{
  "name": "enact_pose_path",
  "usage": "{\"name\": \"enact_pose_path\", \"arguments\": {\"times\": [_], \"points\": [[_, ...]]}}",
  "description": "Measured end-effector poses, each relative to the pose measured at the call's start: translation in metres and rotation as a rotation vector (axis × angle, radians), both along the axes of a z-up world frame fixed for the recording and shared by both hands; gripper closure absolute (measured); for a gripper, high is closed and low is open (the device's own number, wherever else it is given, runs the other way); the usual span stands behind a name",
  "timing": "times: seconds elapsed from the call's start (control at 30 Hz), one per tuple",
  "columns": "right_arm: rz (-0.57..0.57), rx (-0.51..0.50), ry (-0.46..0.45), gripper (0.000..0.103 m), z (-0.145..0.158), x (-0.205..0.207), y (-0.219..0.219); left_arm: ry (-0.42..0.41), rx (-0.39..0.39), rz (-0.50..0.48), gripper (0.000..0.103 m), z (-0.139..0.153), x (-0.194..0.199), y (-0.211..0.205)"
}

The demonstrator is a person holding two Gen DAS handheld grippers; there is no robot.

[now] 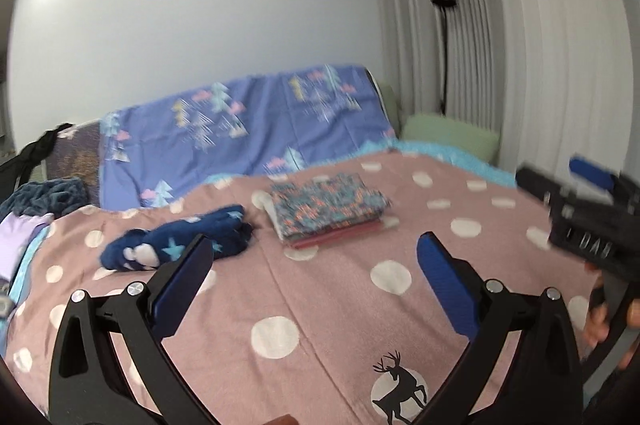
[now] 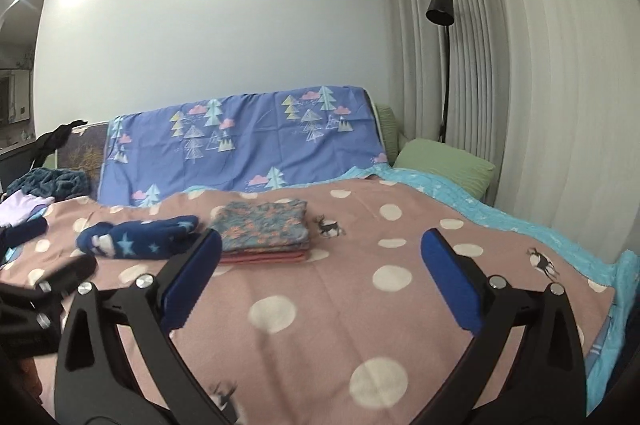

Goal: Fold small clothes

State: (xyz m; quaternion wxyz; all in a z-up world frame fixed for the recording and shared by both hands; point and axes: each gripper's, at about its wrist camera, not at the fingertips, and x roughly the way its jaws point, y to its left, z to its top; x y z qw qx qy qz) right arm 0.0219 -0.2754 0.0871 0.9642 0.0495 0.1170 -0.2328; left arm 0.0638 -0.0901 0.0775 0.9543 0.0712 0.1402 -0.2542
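A stack of folded clothes (image 1: 328, 211), with a blue floral piece on top and pink ones below, lies on the pink dotted blanket (image 1: 320, 305); it also shows in the right wrist view (image 2: 264, 231). A crumpled navy garment with stars (image 1: 180, 241) lies to its left, also in the right wrist view (image 2: 136, 239). My left gripper (image 1: 314, 257) is open and empty above the blanket, in front of both. My right gripper (image 2: 320, 253) is open and empty too; it also shows in the left wrist view (image 1: 580, 217) at the right edge.
A purple sheet with a tree print (image 2: 240, 145) hangs behind the bed. A green pillow (image 2: 440, 165) and a floor lamp (image 2: 440, 9) stand at the right by the curtain. Loose clothes (image 2: 28, 209) lie at the far left.
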Motion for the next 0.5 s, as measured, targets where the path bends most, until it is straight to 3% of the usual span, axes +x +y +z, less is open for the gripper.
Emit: {"name": "enact_pose_path", "arguments": {"times": [0.2, 0.5], "points": [[-0.012, 0.029, 0.033, 0.002, -0.01, -0.024, 0.023, -0.077, 0.002, 0.097, 0.001, -0.005, -0.031, 0.033], [0.023, 0.02, 0.118, 0.002, -0.032, -0.027, 0.054, 0.021, -0.03, 0.207, 0.001, -0.029, -0.046, 0.065]]}}
